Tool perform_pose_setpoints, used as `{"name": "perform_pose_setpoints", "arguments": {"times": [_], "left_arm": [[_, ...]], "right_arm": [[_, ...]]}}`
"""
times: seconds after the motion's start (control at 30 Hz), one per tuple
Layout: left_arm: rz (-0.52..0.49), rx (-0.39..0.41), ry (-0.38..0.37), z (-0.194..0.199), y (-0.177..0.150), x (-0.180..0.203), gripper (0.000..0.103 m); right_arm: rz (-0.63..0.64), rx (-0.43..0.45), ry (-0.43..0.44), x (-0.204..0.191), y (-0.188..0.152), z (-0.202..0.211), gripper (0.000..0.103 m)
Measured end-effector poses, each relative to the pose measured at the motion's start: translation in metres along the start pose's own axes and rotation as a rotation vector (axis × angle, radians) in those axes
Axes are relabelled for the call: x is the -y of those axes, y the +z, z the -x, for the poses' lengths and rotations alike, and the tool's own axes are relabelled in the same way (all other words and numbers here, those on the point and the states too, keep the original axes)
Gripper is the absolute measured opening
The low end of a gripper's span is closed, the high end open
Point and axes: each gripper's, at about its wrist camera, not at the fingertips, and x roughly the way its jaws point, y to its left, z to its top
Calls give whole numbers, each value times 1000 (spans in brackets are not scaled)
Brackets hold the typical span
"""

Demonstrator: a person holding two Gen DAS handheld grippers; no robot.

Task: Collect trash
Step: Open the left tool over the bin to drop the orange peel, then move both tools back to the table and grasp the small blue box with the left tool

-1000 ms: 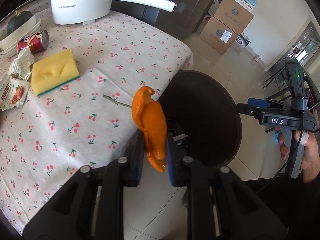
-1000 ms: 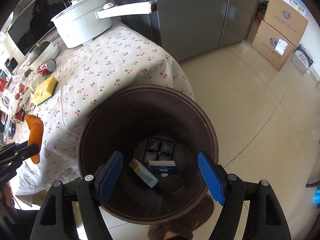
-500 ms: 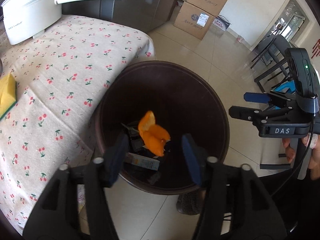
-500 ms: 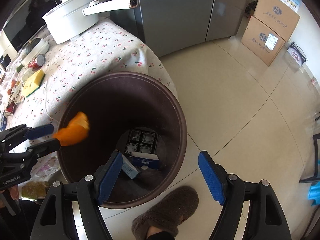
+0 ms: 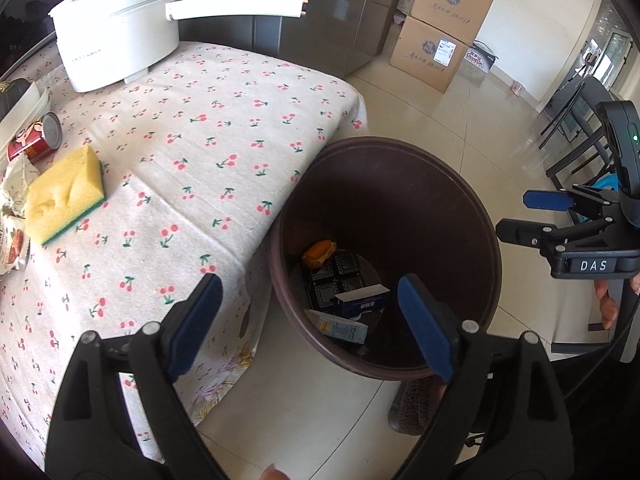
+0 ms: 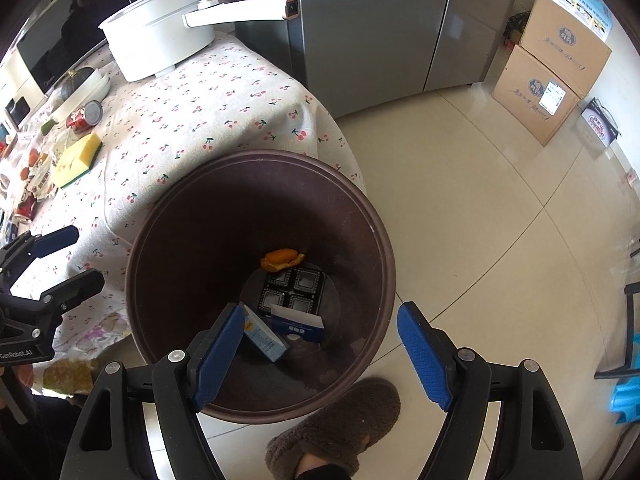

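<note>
A dark brown trash bin [image 5: 486,216] [image 6: 376,240] stands on the floor beside the table. An orange peel [image 5: 319,252] [image 6: 281,260] lies at its bottom with a black tray [image 6: 292,290] and small blue-and-white cartons [image 6: 298,324]. My left gripper [image 5: 310,320] is open and empty above the bin's near rim; it also shows at the left of the right wrist view [image 6: 70,258]. My right gripper [image 6: 320,344] is open and empty over the bin; it shows at the right of the left wrist view [image 5: 532,216].
The cherry-print table [image 5: 224,128] holds a yellow sponge [image 5: 64,196], a red can [image 5: 38,140], wrappers [image 5: 14,184] and a white pot [image 5: 120,28]. Cardboard boxes [image 5: 440,40] stand by the wall. A slippered foot [image 6: 336,432] is beside the bin.
My left gripper carried the orange peel from the table edge over the bin and opened. The peel fell to the bin's bottom. The left gripper then opened wider.
</note>
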Motion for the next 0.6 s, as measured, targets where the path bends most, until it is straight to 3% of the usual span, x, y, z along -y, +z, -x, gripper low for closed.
{"name": "perform_pose_setpoints", "arguments": {"times": [0.23, 0.6], "left_arm": [[76, 22, 68, 25, -8, -37, 98], [231, 78, 174, 88, -35, -120, 100]], "right_arm": [[57, 27, -2, -30, 14, 8, 82], [163, 61, 51, -118, 42, 18, 84]]}}
